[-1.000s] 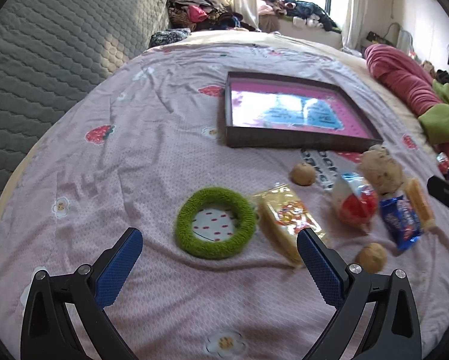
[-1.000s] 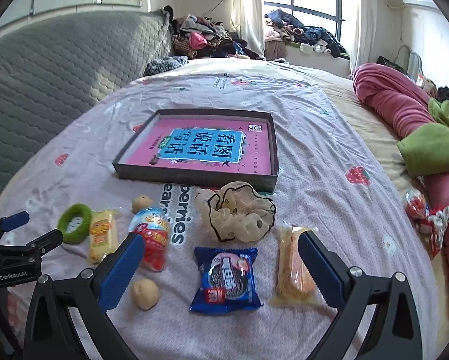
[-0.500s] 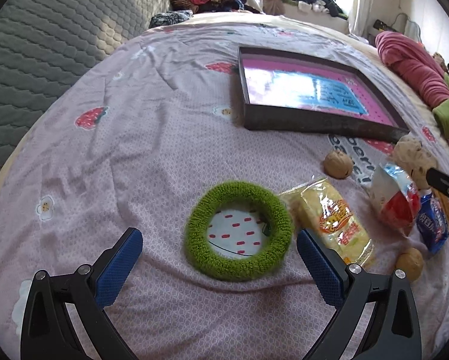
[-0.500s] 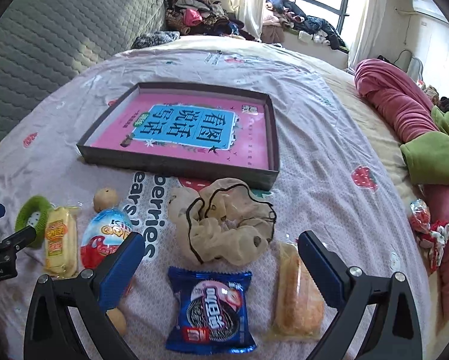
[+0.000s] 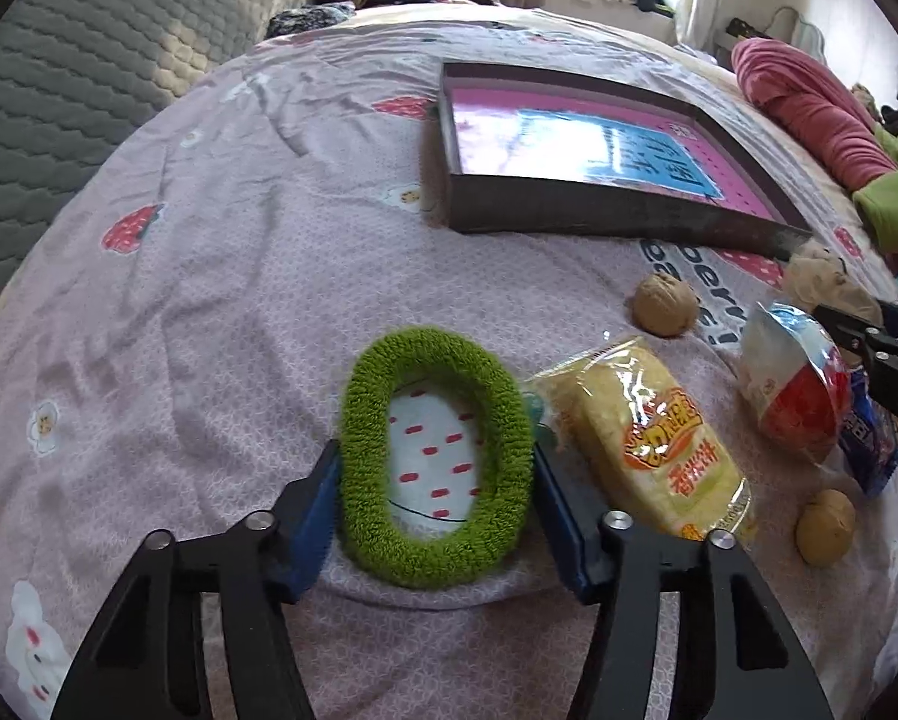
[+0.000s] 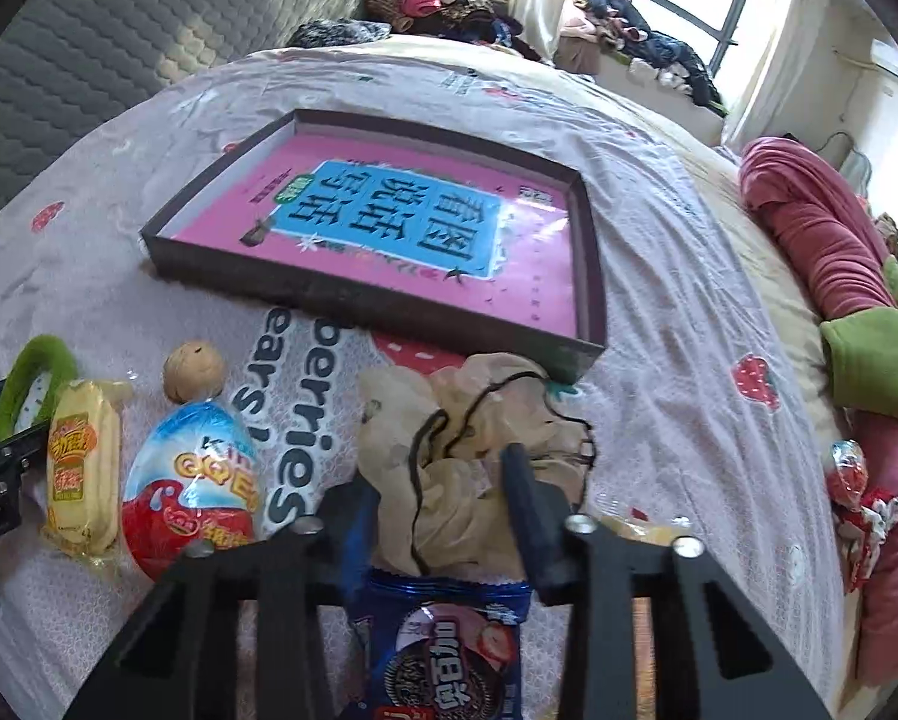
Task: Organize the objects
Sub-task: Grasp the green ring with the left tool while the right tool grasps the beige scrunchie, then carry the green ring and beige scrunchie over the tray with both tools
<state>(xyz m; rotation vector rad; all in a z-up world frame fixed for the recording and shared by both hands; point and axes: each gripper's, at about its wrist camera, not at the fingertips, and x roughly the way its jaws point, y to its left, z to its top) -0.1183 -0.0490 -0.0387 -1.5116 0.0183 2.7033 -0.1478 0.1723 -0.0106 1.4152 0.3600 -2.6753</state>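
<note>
Your left gripper is closing across the soft, light green ring on the bedspread, squashing it oval, while your right gripper closes on the limp beige cloth near the tray, so pinch bunched folds.

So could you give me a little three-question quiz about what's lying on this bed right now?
1. True or false: the green fuzzy ring sits between the left tool's fingers.
2. What is between the right tool's fingers: A) beige crumpled cloth, B) walnut, C) blue cookie packet?
3. What lies inside the dark tray?

Key: 1 true; 2 A; 3 a pink book.
</note>
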